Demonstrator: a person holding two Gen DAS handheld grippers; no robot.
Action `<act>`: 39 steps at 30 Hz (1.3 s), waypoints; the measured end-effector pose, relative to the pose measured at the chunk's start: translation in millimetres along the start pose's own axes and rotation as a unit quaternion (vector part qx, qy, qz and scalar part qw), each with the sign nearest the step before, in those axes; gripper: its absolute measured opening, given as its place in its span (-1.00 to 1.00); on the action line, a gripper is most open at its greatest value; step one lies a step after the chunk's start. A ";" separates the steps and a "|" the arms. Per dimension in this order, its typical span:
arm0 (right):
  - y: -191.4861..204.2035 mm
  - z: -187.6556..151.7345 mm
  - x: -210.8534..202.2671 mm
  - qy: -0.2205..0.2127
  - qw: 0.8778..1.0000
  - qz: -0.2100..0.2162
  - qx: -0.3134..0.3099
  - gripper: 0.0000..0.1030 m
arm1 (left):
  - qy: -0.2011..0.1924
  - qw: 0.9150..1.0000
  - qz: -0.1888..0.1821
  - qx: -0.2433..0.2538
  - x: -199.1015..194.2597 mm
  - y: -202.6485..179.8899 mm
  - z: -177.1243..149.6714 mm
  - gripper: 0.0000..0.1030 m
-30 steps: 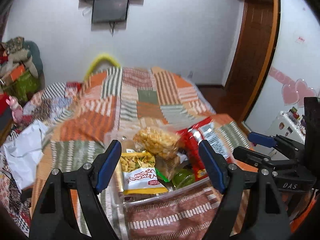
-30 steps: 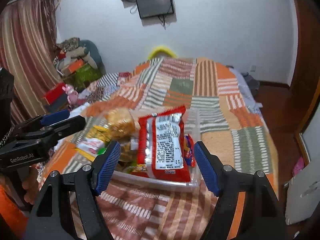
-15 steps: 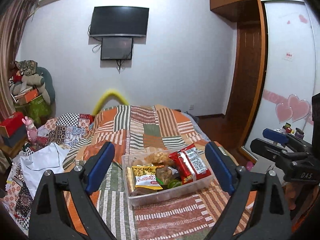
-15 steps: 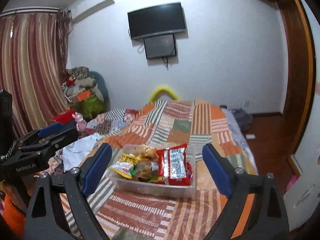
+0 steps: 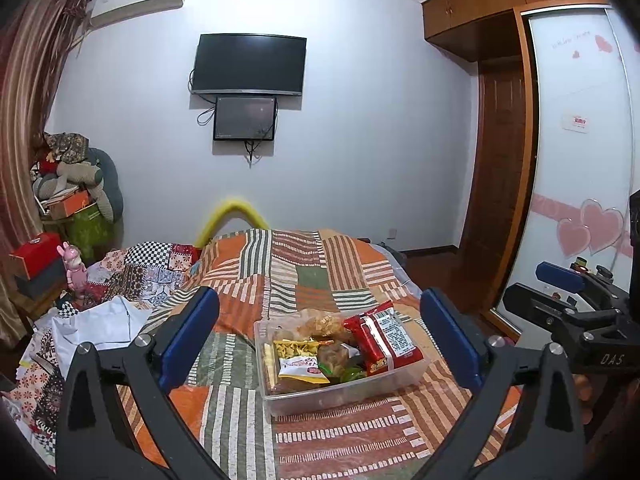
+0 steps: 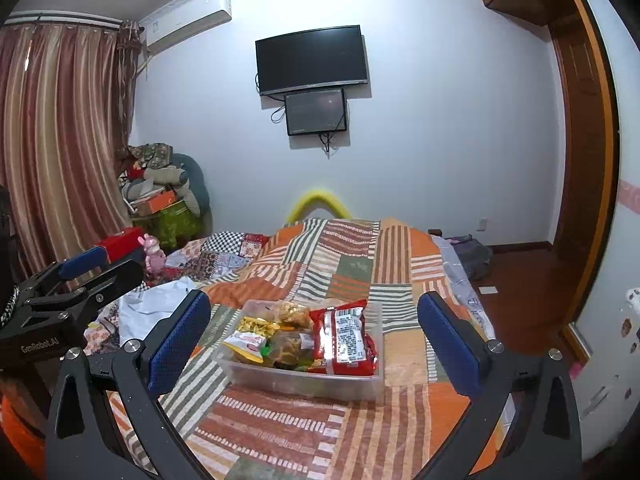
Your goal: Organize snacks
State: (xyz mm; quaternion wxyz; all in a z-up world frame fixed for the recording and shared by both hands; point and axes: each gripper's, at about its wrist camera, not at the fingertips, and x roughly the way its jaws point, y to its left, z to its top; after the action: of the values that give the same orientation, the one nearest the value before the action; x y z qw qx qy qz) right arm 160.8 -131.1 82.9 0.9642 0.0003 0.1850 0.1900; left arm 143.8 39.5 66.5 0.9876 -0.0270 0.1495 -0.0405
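Note:
A clear plastic box (image 5: 362,390) (image 6: 304,380) sits on the striped patchwork bedspread (image 5: 320,280) (image 6: 360,264). It holds several snack packs: a red bag (image 5: 382,338) (image 6: 344,336), a yellow-and-white bag (image 5: 300,364) (image 6: 246,340) and a clear bag of golden snacks (image 5: 324,324) (image 6: 294,312). My left gripper (image 5: 320,344) is open and empty, held back from the box. My right gripper (image 6: 314,340) is open and empty, also back from it. Each gripper shows at the edge of the other's view, the right one (image 5: 568,300) and the left one (image 6: 76,276).
Crumpled white cloth (image 5: 104,320) (image 6: 152,304) and patterned bedding lie left of the box. A pink toy (image 5: 74,266) and boxes stand at the left. A TV (image 5: 248,64) hangs on the far wall. A wardrobe (image 5: 576,160) and bare floor (image 6: 520,276) are right of the bed.
Both grippers have pulled back and up from the box, which now looks smaller and farther away. Both stay open and empty. The snacks have not moved.

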 end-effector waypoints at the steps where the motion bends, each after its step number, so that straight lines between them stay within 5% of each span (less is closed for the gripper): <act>1: 0.3 -0.3 -0.5 0.000 1.000 0.000 -0.001 1.00 | 0.000 1.000 0.000 0.000 0.3 -0.2 -0.6 0.98; 39: 4.6 1.8 -4.7 0.000 1.000 0.005 0.002 1.00 | 0.009 1.000 -0.004 -0.001 4.4 2.7 -3.8 0.99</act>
State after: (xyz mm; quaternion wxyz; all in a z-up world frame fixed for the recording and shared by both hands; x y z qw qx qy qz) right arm 155.7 -128.4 86.6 0.9633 0.0026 0.1854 0.1942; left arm 147.1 41.6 61.4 0.9859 -0.0278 0.1587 -0.0449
